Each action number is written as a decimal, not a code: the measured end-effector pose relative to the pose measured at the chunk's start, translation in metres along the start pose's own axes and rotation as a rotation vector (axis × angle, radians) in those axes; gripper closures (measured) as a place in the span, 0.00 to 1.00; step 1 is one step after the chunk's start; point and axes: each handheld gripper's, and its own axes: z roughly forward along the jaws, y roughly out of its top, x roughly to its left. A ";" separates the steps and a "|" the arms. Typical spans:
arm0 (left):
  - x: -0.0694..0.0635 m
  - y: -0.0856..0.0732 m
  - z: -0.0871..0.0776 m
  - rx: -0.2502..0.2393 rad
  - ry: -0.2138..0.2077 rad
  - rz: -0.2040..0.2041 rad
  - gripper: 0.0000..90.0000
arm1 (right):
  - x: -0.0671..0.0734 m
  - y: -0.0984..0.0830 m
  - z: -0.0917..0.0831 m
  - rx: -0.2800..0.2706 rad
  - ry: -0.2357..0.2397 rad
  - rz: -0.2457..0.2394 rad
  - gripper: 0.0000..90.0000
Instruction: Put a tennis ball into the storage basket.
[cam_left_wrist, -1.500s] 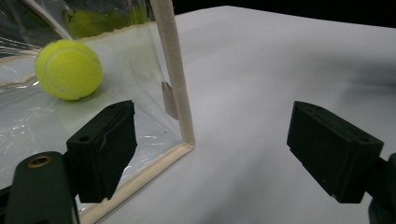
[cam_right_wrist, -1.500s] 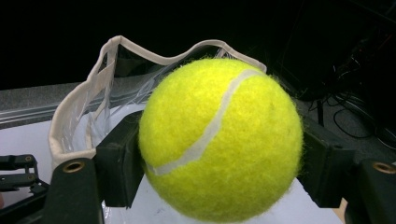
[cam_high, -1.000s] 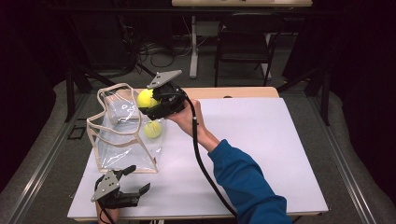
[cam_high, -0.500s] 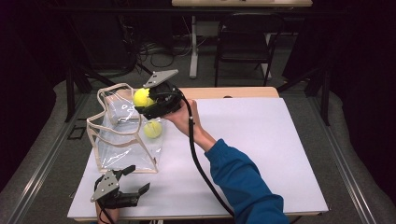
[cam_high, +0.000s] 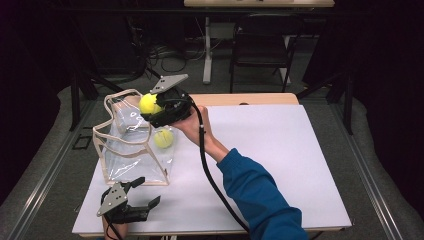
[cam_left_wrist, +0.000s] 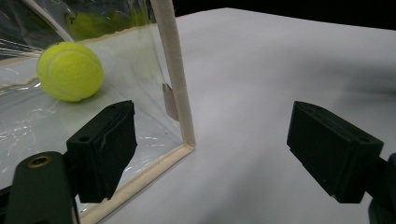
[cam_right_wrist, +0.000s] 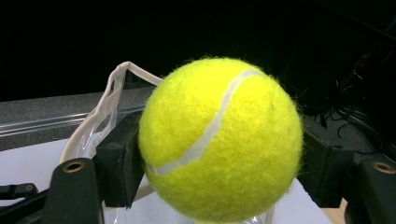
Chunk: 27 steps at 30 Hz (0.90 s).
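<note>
1. right gripper is clamped on a yellow tennis ball, both black pads squeezing its sides; the right gripper view has that ball sitting square between the pads with its white seam curving across the front

2. it's held up off the table, right over the open top of the clear plastic tote bag, near the bag's far corner

3. the hand behind that gripper comes in from a blue sleeve, with the black cable trailing back along the forearm

4. left gripper is down at the near edge of the table, spread wide with nothing between the pads; in the left gripper view the bag's near bottom corner and its cream edging sit in the gap, but neither pad is touching it

5. a second tennis ball is already inside the bag, lying on its floor against the right wall; the left gripper view shows it through the clear plastic

6. the bag stands upright on the left part of the white tabletop, cream handles looping up at the top

7. past the table there's a dark chair
</note>
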 end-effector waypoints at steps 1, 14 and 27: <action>0.000 0.000 0.000 0.001 -0.002 0.000 0.18 | 0.000 0.000 0.000 -0.001 0.000 0.000 0.29; 0.000 0.000 0.000 0.000 0.003 0.001 0.18 | 0.003 0.002 0.003 -0.008 0.002 -0.006 0.29; 0.000 0.000 -0.001 0.000 0.002 0.000 0.18 | 0.004 0.005 0.006 -0.020 0.005 -0.011 0.29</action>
